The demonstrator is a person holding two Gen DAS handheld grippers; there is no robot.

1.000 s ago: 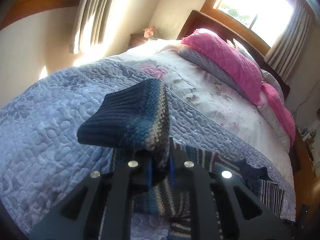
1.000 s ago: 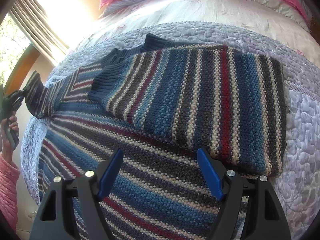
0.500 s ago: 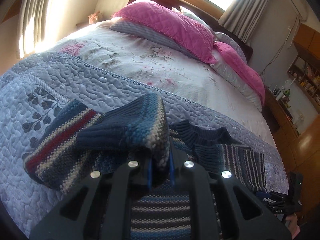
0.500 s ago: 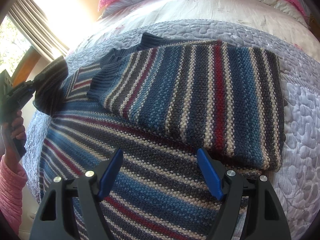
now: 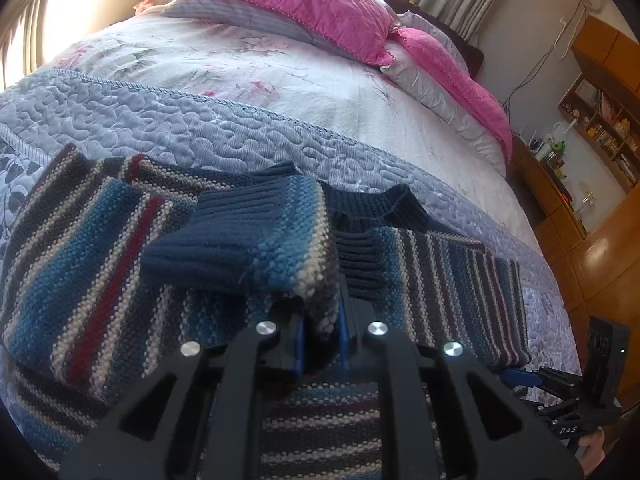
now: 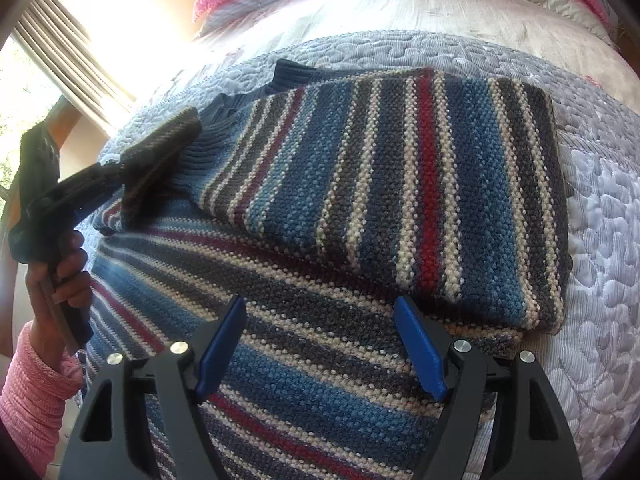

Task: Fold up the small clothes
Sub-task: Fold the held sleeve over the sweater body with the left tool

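the striped sweater (image 6: 360,240) lies on the quilted bed cover (image 6: 592,208), its 3 o'clock side already folded in, while the left gripper (image 5: 320,332), clenched on the sleeve cuff (image 5: 248,252), carries it inward from 9 o'clock; the right gripper (image 6: 320,348) hangs released, final folds remaining.

We read one marking only: white letters "DAS" on the black body of the right gripper (image 5: 520,378), low at the right edge of the left wrist view. Books on the wooden shelf (image 5: 600,124) show spines too small to read. Nothing legible in the right wrist view.
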